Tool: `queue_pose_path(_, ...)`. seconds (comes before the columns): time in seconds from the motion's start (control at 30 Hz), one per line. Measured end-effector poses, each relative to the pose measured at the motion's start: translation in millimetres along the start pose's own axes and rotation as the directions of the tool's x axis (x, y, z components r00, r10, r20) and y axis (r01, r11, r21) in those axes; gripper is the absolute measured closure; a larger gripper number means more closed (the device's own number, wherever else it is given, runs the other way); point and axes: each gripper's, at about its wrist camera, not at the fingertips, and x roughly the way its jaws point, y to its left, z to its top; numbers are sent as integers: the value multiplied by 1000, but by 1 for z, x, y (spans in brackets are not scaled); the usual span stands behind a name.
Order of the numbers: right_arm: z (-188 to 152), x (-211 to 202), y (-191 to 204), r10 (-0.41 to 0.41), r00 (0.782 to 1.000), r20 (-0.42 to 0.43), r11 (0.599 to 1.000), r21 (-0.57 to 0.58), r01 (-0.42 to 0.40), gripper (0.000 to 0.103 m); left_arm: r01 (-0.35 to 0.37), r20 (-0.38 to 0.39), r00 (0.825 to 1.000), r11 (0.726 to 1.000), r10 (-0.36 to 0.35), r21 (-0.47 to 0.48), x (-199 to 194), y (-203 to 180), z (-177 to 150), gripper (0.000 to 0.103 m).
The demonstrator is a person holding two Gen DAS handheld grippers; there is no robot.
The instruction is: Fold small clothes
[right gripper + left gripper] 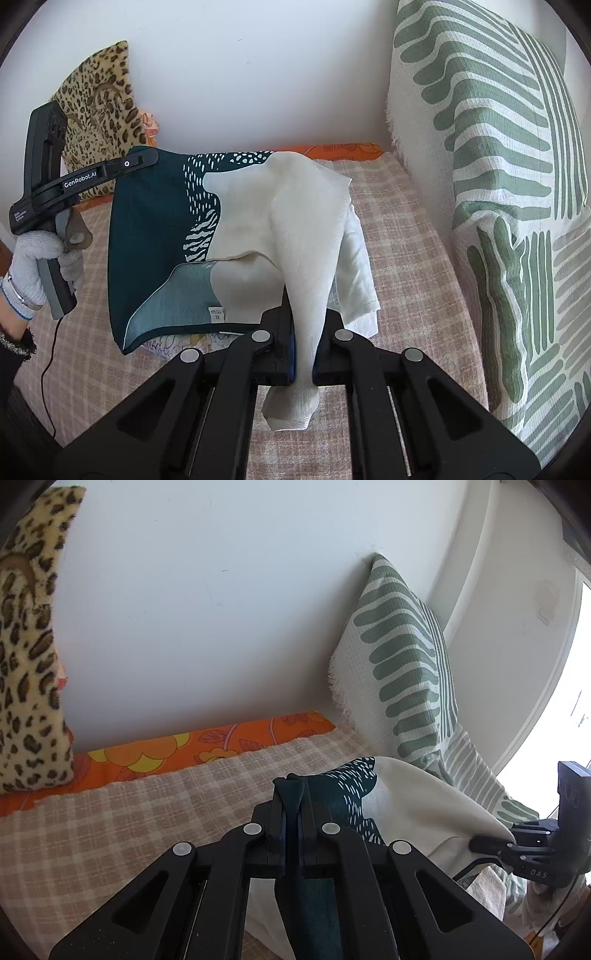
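A small garment (192, 236), dark teal with white marks on one side and cream on the other, hangs stretched between my two grippers above the checked cover (399, 236). My left gripper (291, 797) is shut on its teal corner; it also shows in the right wrist view (147, 158). My right gripper (304, 328) is shut on the cream part, which drapes through the jaws; it also shows in the left wrist view (487, 843). The garment also shows in the left wrist view (410, 805). White clothes (358, 273) lie under the garment.
A green-and-white patterned cushion (498, 184) leans on the right. A leopard-print pillow (99, 110) stands against the white wall at the far left. An orange flowered sheet (192, 749) shows along the wall. A gloved hand (33, 266) holds the left gripper.
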Motion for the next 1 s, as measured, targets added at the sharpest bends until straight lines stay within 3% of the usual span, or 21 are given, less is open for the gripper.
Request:
queue_pose_path(0.23,-13,44,-28,45,997,-62,995,92,-39,97,-96,-46,994,994,98,46,27,11,-13,101)
queue_pose_path(0.37,-18,58,-38,117,989,-92,981,164,-101,96,-156,-76,984,984,163,85,42,14,-19,100)
queue_pose_path(0.47,-20,65,-45,132,986,-98,971,214,-109,93,-210,-87,971,971,221,116,48,12,-23,95)
queue_pose_path(0.6,-17,62,-54,106,991,-81,963,257,-82,88,-311,-82,943,941,323,133,45,13,-22,75)
queue_pose_path(0.73,-9,54,-60,90,994,-68,961,269,-69,81,-297,-49,951,944,306,144,24,8,-16,75)
queue_pose_path(0.8,-7,50,-58,96,992,-78,964,256,-73,68,-282,-34,956,948,290,151,12,5,-14,75)
queue_pose_path(1.0,-12,9,-48,-13,1000,21,972,233,8,66,-234,-44,969,960,243,157,-22,2,-18,75)
